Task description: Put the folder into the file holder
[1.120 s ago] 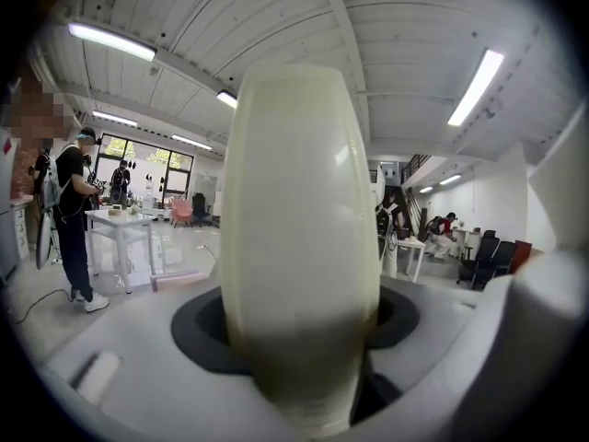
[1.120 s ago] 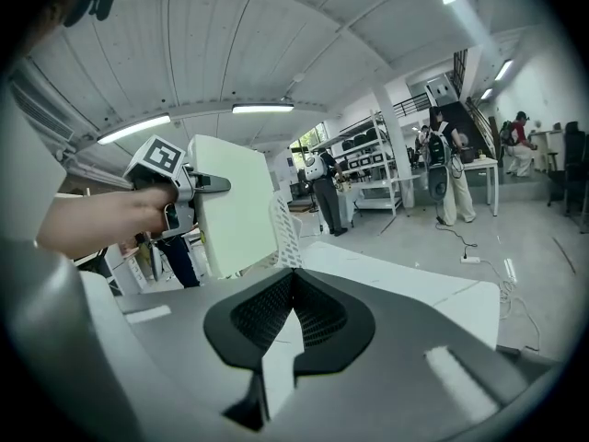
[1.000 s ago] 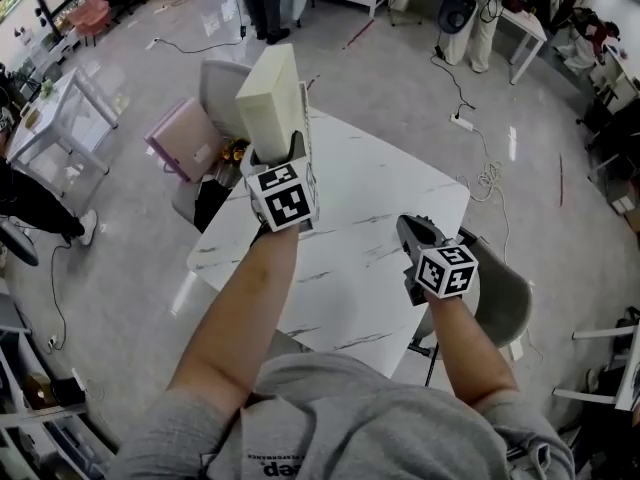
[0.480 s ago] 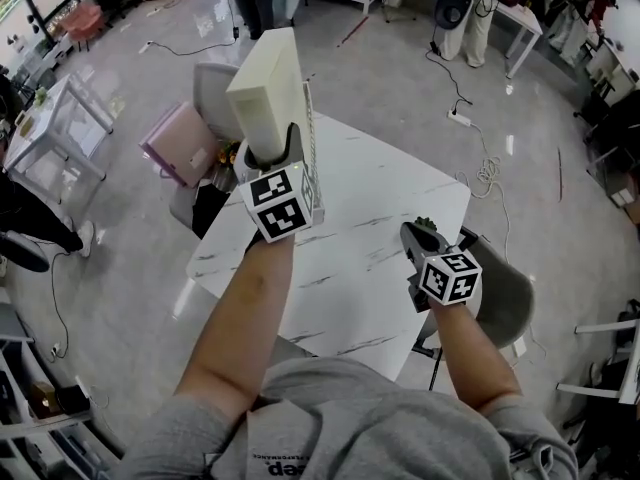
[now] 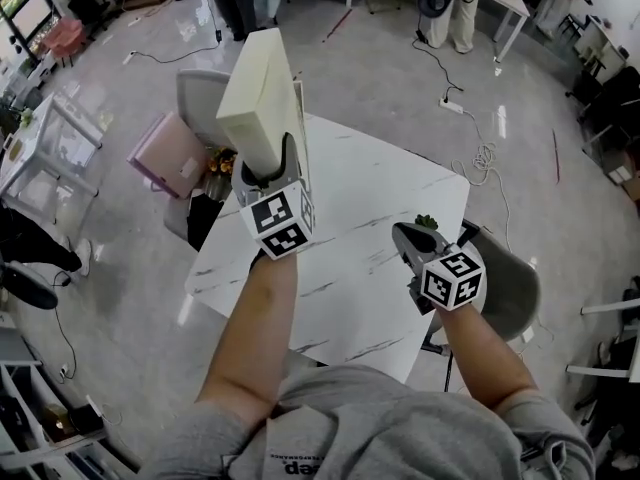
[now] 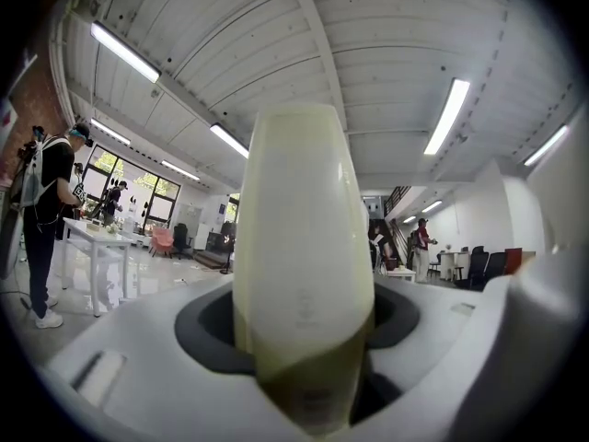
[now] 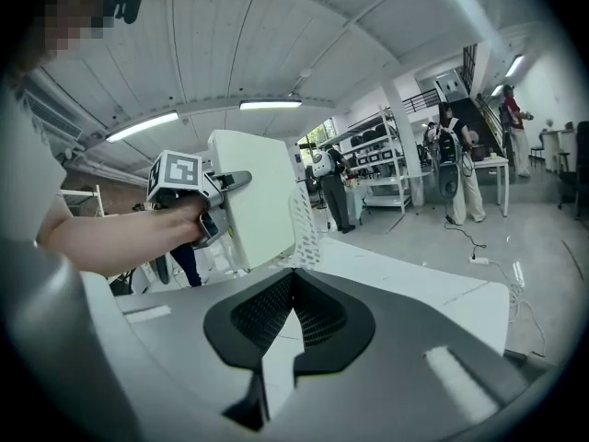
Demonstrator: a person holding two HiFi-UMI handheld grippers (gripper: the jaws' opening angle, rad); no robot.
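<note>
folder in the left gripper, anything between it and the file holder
Nothing visible does. The folder, clamped in the left gripper, is raised right beside the white mesh file holder, and the right gripper is well clear over the table.

Grey sweatshirt (image 5: 400, 433); left tool (image 5: 267, 168) and right tool (image 5: 409, 233) bear black-and-white marker cubes (image 5: 452, 280).

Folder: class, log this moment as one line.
left gripper: shut on folder | folder: upright beside file holder | right gripper: shut, empty, above table

Grips cream folder (image 6: 304, 247) edge-on between both fingers (image 6: 138, 376), upright, filling centre; strip lights (image 6: 124, 52) overhead, person (image 6: 46, 219) standing far left.
</note>
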